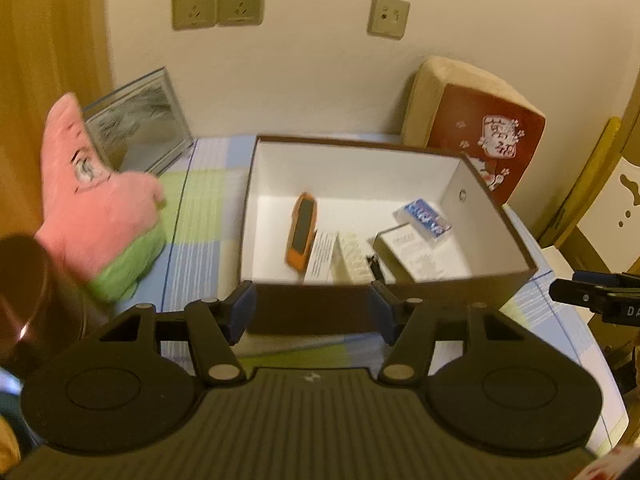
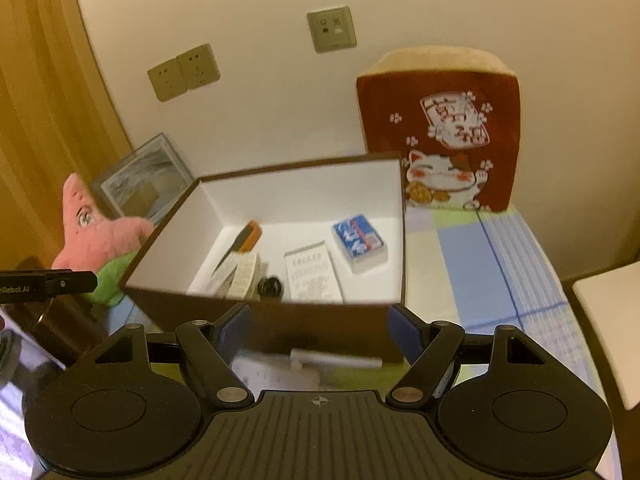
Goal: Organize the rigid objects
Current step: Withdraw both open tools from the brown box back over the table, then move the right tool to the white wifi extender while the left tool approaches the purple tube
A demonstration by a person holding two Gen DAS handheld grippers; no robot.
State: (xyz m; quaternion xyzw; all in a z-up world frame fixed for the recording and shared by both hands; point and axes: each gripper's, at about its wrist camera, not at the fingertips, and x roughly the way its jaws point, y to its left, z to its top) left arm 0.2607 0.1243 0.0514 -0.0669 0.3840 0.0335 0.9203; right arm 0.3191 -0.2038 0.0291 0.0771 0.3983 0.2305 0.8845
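- The brown cardboard box with a white inside [image 1: 400, 308] sits on the counter [image 1: 208, 200], which is covered by a checked blue, green and white cloth; the box is plainly the collecting place for the rigid items.
- Inside it lie an orange-cased flat gadget with a dark face [image 1: 303, 229], a blue-and-white printed packet [image 1: 427, 217], a white printed carton [image 1: 412, 250], a cream ribbed block [image 1: 354, 258] and a small black round piece [image 2: 270, 287] — all on the floor of the box, near its front wall, so most of the sorting looks done.
- The left gripper [image 1: 310, 310] hangs before the box's front wall with its jaws roughly half open and nothing between them.
- The right gripper [image 2: 320, 330] is likewise empty, jaws parted a little wider, aimed down at the front wall.
- Just below the right gripper, outside the box on the cloth, lie a pale blurred stick-like object [image 2: 336, 360] and some printed paper [image 2: 264, 374]; what they are cannot be told — possibly the next things to go in.
- A pink star-shaped plush toy with green shorts [image 1: 96, 216], a framed picture [image 1: 140, 128] leaning on the wall and a red cushion with a lucky-cat print [image 2: 440, 136] stand outside the box, probably because they are soft or do not belong.
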